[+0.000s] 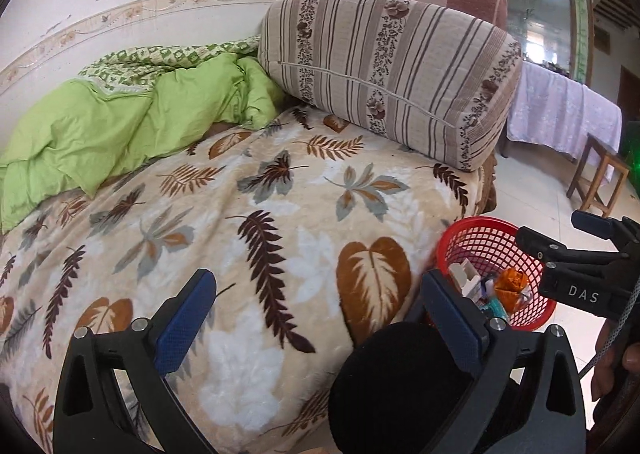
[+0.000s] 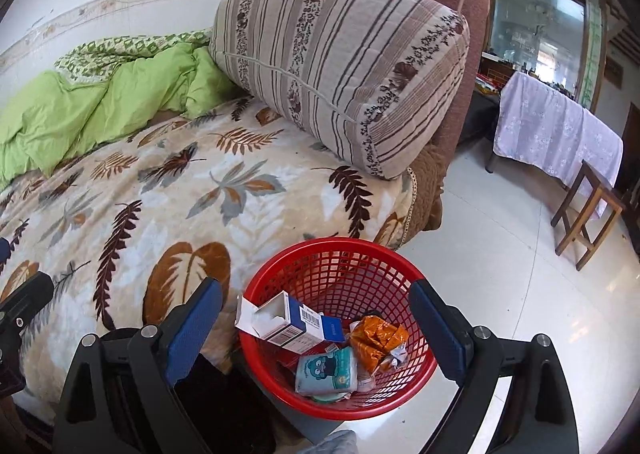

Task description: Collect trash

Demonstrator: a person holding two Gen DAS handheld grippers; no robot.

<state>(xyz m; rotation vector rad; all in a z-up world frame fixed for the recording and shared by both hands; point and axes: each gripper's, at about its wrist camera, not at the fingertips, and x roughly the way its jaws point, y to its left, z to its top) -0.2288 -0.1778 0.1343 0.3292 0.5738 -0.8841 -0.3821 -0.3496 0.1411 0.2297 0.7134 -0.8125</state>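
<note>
Right gripper [image 2: 316, 326] jaws wide apart, empty, framing the red basket [image 2: 416, 378] on the floor; box [image 2: 292, 324], teal packet [image 2: 326, 370], orange wrapper [image 2: 378, 338] inside it. Left gripper [image 1: 316, 318] spread wide, empty, above leaf-print blanket [image 1: 248, 205], basket beyond its right finger. Striped cushion [image 1: 392, 77] farther back.

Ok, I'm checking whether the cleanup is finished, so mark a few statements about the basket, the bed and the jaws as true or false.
1. The red basket stands on the floor beside the bed. True.
2. The basket is empty. False: it holds an opened white and blue box, an orange wrapper and a teal tissue pack.
3. The right gripper grips the orange wrapper. False: its jaws stand open, holding nothing.
4. The left gripper has open jaws with nothing between them. True.
5. The striped cushion lies on the floor. False: it rests on the bed.
</note>
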